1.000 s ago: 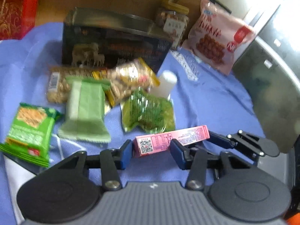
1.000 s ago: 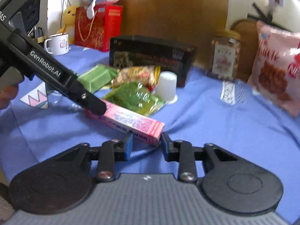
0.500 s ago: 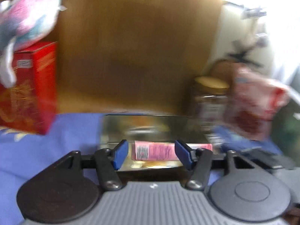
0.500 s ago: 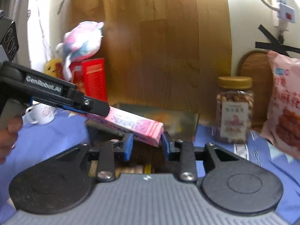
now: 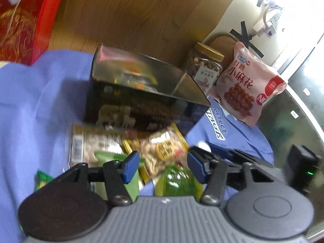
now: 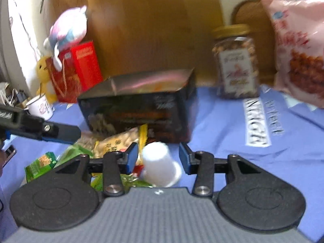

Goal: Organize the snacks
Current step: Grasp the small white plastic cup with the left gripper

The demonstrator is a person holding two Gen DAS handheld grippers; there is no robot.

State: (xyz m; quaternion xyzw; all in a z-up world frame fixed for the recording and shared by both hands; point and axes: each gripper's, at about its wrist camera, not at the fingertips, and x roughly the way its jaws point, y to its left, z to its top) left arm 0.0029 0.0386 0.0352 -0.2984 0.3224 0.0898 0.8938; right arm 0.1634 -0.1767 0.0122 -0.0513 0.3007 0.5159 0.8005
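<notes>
Left gripper (image 5: 162,167) and right gripper (image 6: 159,158) — both released, jaws spread, nothing held — hover above snack packets (image 5: 162,149) before the black box (image 5: 141,99).

Ahead of the left gripper (image 5: 162,167), whose matt black arms carry smooth blue plastic pads, lies a glossy crinkled film packet of nuts (image 5: 162,151). Beyond it stands a dark box (image 5: 141,93) with a mirror-like sheen, on matt blue cloth (image 5: 40,105). Between the right gripper's (image 6: 159,158) pads sits a smooth white plastic cup (image 6: 160,164).
</notes>
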